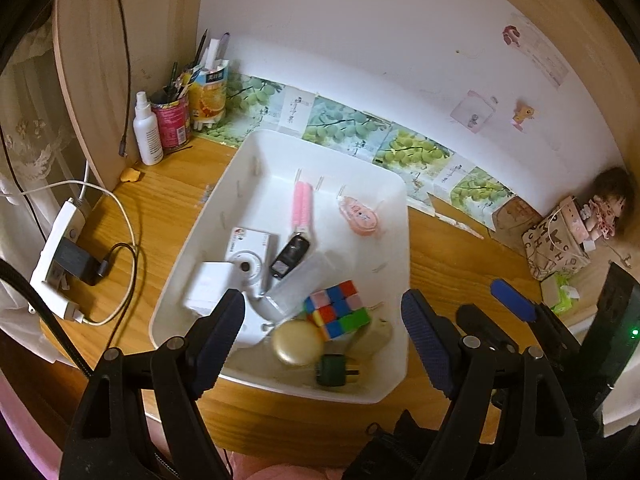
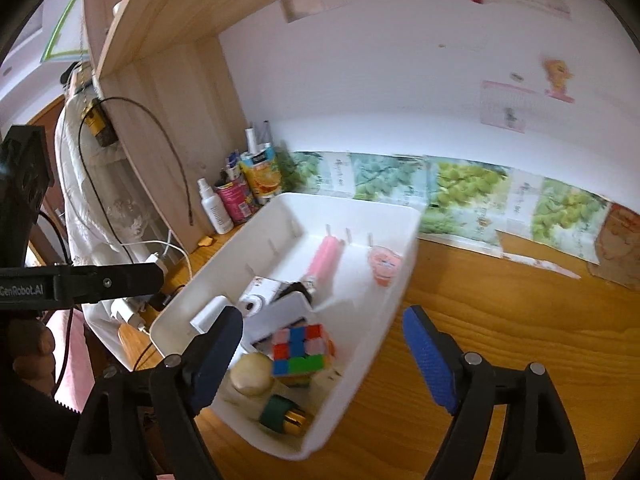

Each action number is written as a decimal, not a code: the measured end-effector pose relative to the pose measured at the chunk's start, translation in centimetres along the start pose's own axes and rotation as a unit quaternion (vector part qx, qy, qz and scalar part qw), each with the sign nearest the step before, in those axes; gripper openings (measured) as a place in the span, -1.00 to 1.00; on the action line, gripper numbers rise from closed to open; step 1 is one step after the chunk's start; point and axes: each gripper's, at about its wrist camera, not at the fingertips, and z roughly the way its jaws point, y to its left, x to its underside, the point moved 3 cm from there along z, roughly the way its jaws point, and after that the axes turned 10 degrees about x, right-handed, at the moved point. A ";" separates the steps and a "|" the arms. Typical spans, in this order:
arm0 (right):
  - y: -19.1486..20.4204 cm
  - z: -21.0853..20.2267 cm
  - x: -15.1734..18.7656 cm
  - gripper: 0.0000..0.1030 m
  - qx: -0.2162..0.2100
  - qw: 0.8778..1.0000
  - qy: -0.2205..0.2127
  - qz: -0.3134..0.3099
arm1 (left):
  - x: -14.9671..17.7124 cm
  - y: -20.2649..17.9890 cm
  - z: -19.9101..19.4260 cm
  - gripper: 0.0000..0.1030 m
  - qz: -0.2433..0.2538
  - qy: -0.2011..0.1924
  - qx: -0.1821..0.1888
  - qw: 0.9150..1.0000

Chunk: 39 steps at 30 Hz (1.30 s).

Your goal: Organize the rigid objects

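Observation:
A white bin (image 1: 320, 152) sits on the wooden desk (image 1: 452, 256). Inside it lie a colour cube (image 1: 338, 308), a white camera (image 1: 250, 252), a black car key (image 1: 290, 260), a pink stick (image 1: 302, 204), a pink tape roller (image 1: 360, 214), a round gold case (image 1: 298, 342), a green plug (image 1: 334, 370) and a white charger (image 1: 208, 284). My left gripper (image 1: 324, 312) hovers open over the bin's near end, holding nothing. My right gripper (image 2: 320, 316) is open and empty above the bin's (image 2: 400, 264) near right rim, the cube (image 2: 302, 350) between its fingers' lines. In the left wrist view it (image 1: 494, 306) shows right of the bin.
At the back left corner stand a spray bottle (image 1: 147, 132), a pen can (image 1: 172, 120) and a juice carton (image 1: 208, 96). A power strip (image 1: 60, 256) with cables lies at the desk's left edge. A doll (image 1: 604, 204) and a patterned pouch (image 1: 554, 240) sit far right.

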 end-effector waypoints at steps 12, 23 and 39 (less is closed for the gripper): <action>-6.7 -2.7 2.3 0.79 0.046 0.984 0.113 0.128 | 1.2 -5.5 0.7 0.61 0.053 -0.041 -0.038 0.997; -6.7 -6.5 3.4 1.00 0.103 0.981 0.121 0.111 | 3.3 -7.3 0.1 0.91 0.087 -0.043 -0.052 0.994; -5.4 -8.9 5.9 1.00 0.142 0.977 0.101 0.126 | 5.8 -6.5 -2.2 0.98 0.082 -0.065 -0.077 0.992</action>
